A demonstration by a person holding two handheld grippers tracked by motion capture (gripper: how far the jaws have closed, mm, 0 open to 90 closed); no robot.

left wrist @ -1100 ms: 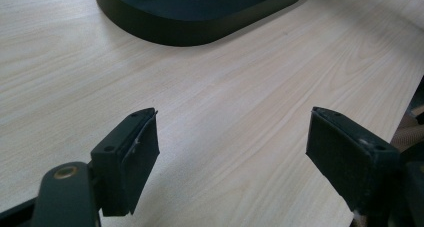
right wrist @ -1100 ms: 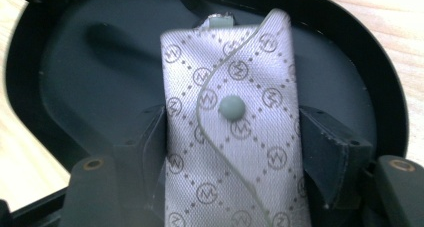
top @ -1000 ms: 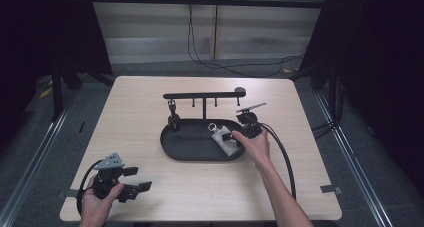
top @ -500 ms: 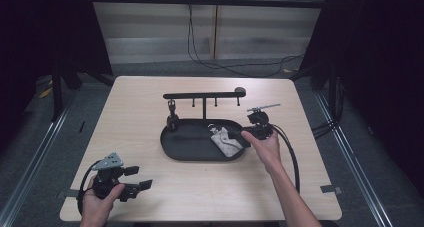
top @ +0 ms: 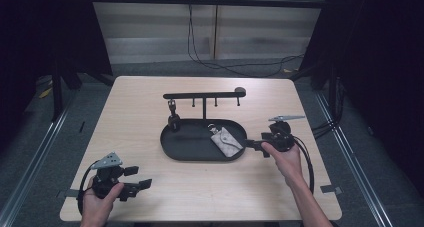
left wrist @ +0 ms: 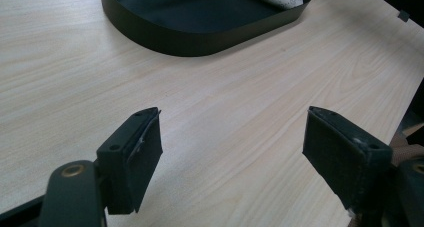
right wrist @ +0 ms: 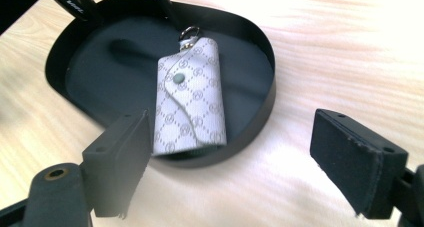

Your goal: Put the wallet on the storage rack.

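A patterned key pouch (right wrist: 190, 97) lies in the black oval tray (top: 172, 149) mid-tabletop. The right gripper (top: 255, 146), beside the tray's right end, gapes wide and empty. The left gripper (top: 137, 179), near the front-left corner, does likewise.

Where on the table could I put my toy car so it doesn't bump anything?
The bare wood between the oval black tray and the left gripper is free, and so is the wide strip left of the tray. The far edge behind the black hook rack is bare too. It's crowded at the tray's right end, where the patterned grey key pouch lies and the right gripper sits.
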